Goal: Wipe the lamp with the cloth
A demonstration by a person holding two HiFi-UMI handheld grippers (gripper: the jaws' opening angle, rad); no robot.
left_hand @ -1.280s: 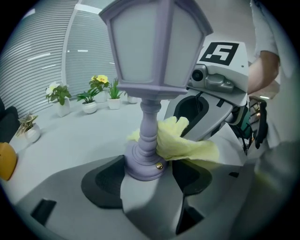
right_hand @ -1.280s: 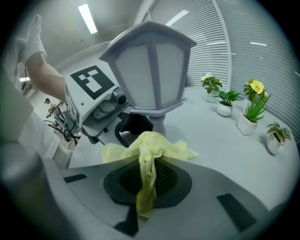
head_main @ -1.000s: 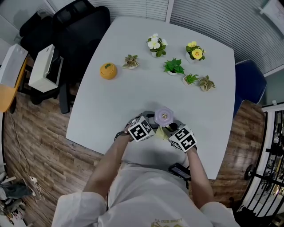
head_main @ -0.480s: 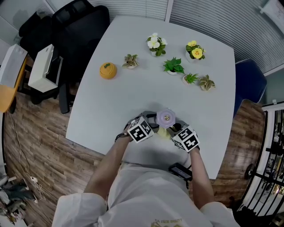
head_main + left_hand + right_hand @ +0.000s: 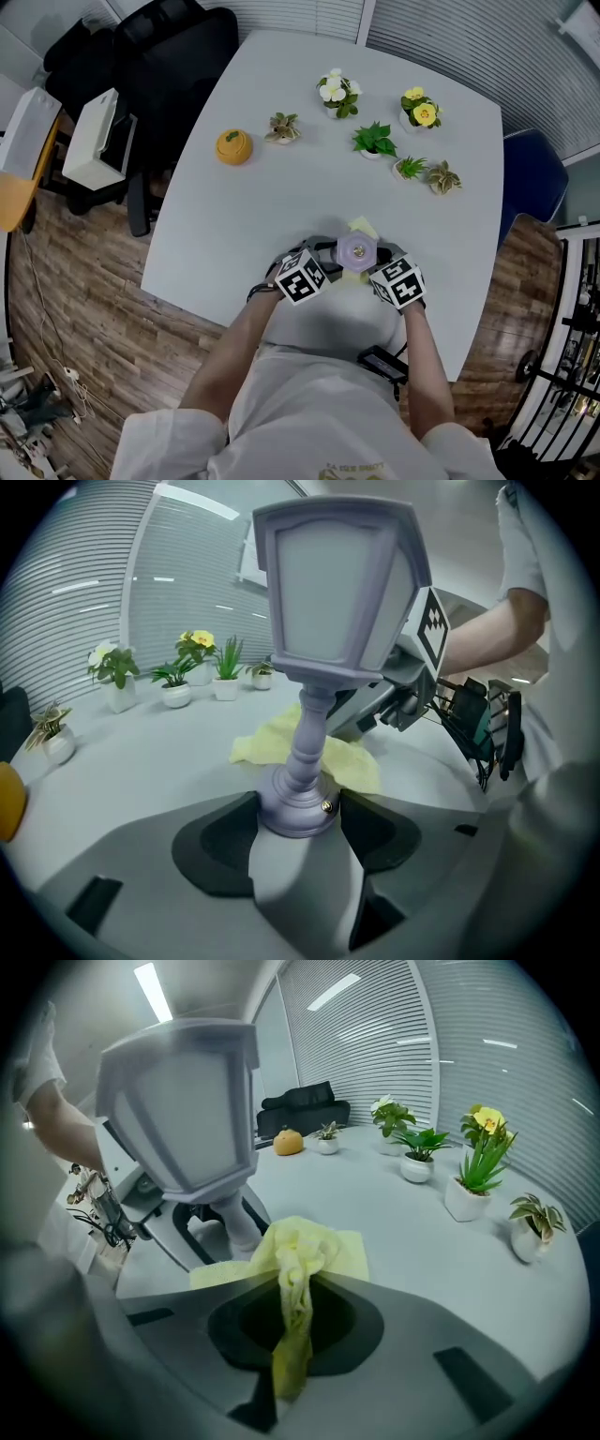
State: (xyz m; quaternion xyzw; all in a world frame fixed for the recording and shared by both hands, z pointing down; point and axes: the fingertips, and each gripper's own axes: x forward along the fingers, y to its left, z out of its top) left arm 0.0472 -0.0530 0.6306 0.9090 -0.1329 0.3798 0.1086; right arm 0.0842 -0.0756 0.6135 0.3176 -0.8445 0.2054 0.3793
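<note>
Left gripper view: we see left gripper (image 5: 298, 810), jaws just closing, clamped on lamp (image 5: 337, 592) base; lamp upright on surface (image 5: 281, 187). Right gripper (image 5: 292, 1290) pinches cloth (image 5: 302, 1246) beside lamp.

Can't see lamp (image 5: 356, 249) stem or base in head view, buried under its own shade. Only getting one corner of cloth (image 5: 362, 228) there, rest lost behind lamp and right gripper (image 5: 375, 269). Losing lamp base behind cloth in right gripper view. Can't ID dark item (image 5: 380, 363) at table (image 5: 234, 225) near edge, too small.

table (image 5: 272, 211) middle open, potted plants (image 5: 372, 141) — far edge
</note>
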